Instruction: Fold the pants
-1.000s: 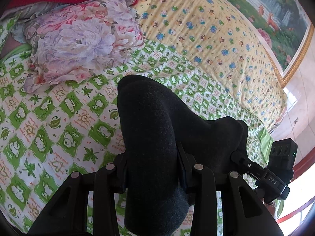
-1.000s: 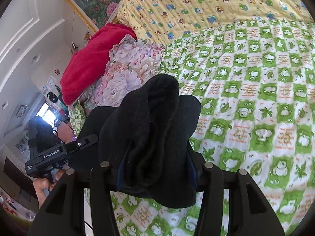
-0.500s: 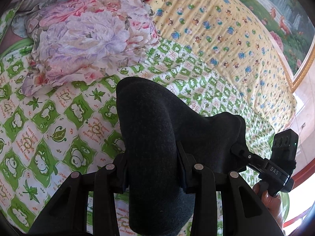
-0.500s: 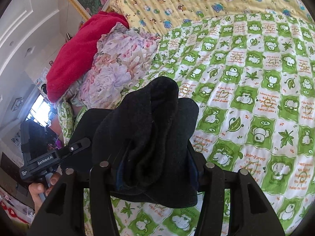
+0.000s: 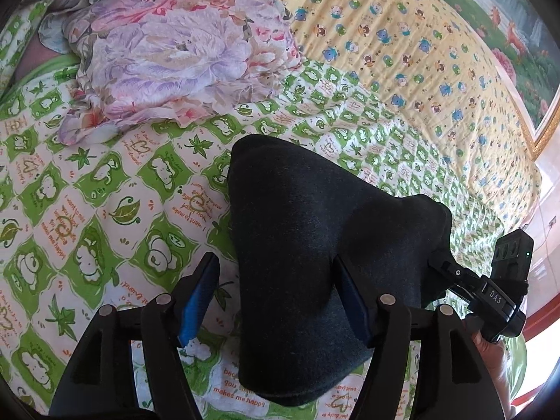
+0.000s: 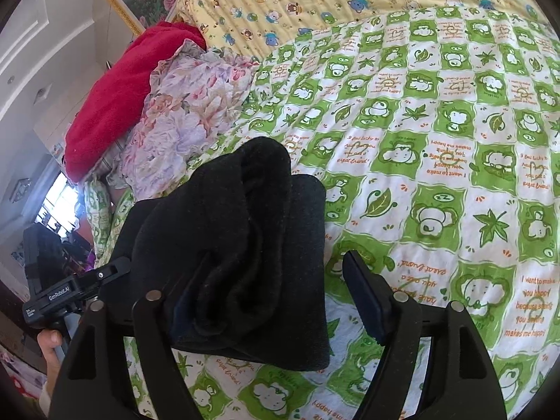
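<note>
A: Item one, the pants (image 5: 315, 245). Location?

B: Dark charcoal knit, bunched into a thick folded bundle, lying on the green-and-white checked quilt (image 5: 105, 182) of the bed. In the left wrist view the bundle runs between the two fingers and out past their tips. In the right wrist view the same pants (image 6: 245, 245) show as stacked dark folds, rounded at the far end.

A: Item two, left gripper (image 5: 276, 297). State?

B: Spread. A strip of quilt shows between its left blue pad and the cloth; the other pad lies against the side of the bundle. It is not pinching.

A: Item three, right gripper (image 6: 269, 297). State?

B: Also spread. One finger sits against the pants; the other stands apart from them with quilt visible in the gap.

A: Each gripper seen from the other camera?

B: Yes. The right gripper's black body appears at the right edge of the left wrist view, just beside the bundle. The left one appears at the lower left of the right wrist view, with a hand (image 6: 49, 343) on its handle.

A: Other entries?

B: Floral fabric (image 5: 175, 45) heaped at the head of the bed, a red blanket (image 6: 115, 105) behind it, a yellow bear-print quilt (image 5: 402, 45) beyond, and a framed picture (image 5: 525, 52) on the wall.
</note>
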Motion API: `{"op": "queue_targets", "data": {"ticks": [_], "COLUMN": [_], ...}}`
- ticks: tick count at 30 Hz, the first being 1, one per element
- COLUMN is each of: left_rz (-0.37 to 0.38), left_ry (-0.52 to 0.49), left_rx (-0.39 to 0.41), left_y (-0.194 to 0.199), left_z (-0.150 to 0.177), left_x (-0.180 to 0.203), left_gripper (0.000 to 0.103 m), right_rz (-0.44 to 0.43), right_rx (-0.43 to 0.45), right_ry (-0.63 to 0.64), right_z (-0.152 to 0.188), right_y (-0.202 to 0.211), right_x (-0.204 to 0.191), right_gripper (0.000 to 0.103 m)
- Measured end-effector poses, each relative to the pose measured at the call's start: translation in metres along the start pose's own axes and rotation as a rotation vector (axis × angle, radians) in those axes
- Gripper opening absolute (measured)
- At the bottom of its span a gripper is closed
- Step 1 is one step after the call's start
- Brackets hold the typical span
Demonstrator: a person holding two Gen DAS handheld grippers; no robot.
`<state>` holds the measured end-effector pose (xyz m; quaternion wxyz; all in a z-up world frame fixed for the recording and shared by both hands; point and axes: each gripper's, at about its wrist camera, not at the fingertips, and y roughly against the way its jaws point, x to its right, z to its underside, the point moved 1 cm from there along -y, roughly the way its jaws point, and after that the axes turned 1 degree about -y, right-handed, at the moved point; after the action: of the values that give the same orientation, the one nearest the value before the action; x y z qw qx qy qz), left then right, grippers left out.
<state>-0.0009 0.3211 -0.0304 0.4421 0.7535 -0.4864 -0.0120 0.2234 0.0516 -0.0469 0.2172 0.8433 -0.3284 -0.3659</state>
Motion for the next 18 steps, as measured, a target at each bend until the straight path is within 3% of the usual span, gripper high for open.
{"op": "queue_targets", "data": {"ticks": [9, 18], "left_rz": [-0.034, -0.092], "left_ry": [-0.052, -0.168], "left_rx": [0.028, 0.034], "left_y": [0.033, 0.054], "left_z": [0.007, 0.026], "left_x": [0.014, 0.033], "left_gripper": [0.08, 0.082], "right_rz": [-0.05, -0.085], "right_rx": [0.027, 0.046], "right_ry": [0.032, 0.195], "right_z": [0.003, 0.019], "right_y": [0.032, 0.068], "right_x": [-0.027, -0.067], "right_gripper": [0.085, 0.097]}}
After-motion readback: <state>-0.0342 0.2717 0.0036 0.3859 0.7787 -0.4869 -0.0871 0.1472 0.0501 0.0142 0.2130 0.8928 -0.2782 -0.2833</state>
